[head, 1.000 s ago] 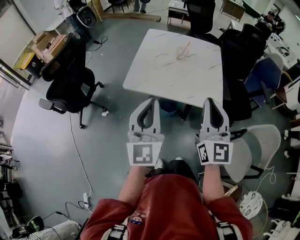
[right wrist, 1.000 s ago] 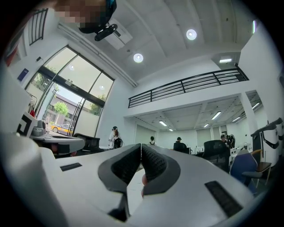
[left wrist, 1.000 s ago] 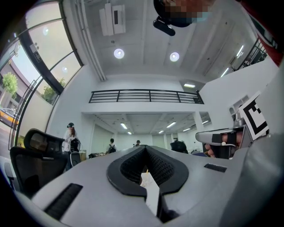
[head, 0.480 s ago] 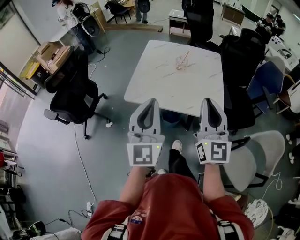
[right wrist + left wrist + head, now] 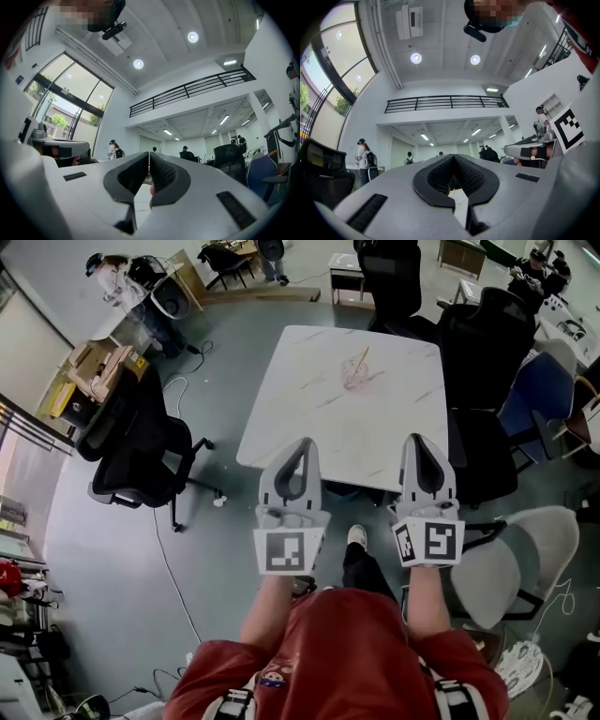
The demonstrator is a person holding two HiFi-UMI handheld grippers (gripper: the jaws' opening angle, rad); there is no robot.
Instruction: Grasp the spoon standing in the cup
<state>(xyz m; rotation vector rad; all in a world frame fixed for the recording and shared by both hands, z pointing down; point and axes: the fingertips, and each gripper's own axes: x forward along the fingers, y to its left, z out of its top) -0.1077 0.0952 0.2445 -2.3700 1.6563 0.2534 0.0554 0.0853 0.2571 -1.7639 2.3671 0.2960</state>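
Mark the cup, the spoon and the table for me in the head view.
cup (image 5: 353,381), head view, on its clear wall.
spoon (image 5: 363,356), head view, on the handle above the rim.
table (image 5: 309,432), head view, on the bare top near the front edge.

Cup (image 5: 354,380) on table's (image 5: 300,423) far half, spoon (image 5: 360,360) in it. Left tool (image 5: 304,442), right tool (image 5: 419,440) side by side before near edge. Chair (image 5: 141,451) left.
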